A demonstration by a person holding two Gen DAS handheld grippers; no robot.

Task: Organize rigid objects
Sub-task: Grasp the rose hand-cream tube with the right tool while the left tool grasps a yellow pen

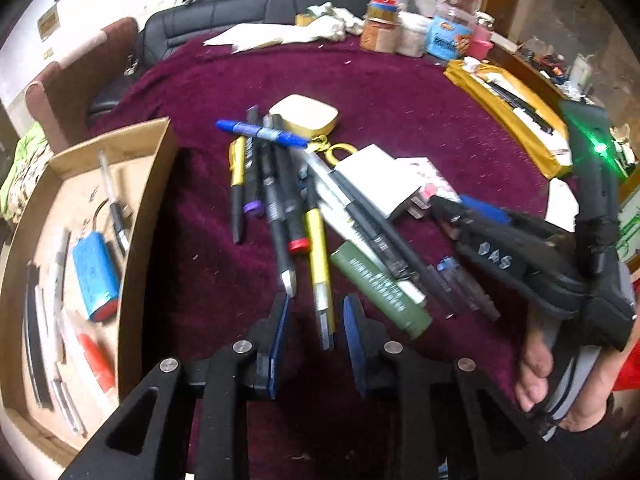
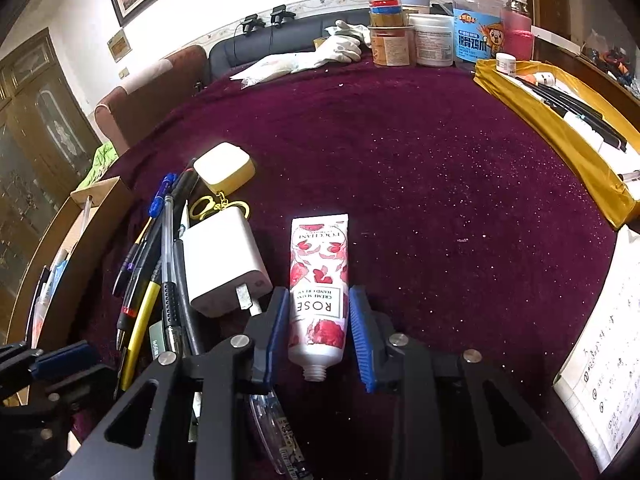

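Note:
Several pens and markers (image 1: 280, 200) lie heaped on the maroon cloth, next to a white charger (image 2: 224, 264) and a cream case on a yellow keyring (image 2: 224, 168). My left gripper (image 1: 316, 320) is open over the near end of a yellow pen (image 1: 318, 248); its blue pads stand clear of the pen on both sides. A green cylinder (image 1: 380, 292) lies just to the right. My right gripper (image 2: 318, 320) is shut on a rose hand cream tube (image 2: 320, 272), which lies flat with no cap on its neck. In the left wrist view, the right gripper (image 1: 452, 210) reaches in from the right, held by a hand.
A cardboard box (image 1: 152, 200) on the left holds a blue battery pack (image 1: 96, 276), pens and a red tool. A yellow tray (image 2: 560, 140) with pens sits on the right. Jars (image 2: 432, 40) and white gloves (image 2: 344, 48) line the far edge. Printed papers (image 2: 608, 340) lie at the near right.

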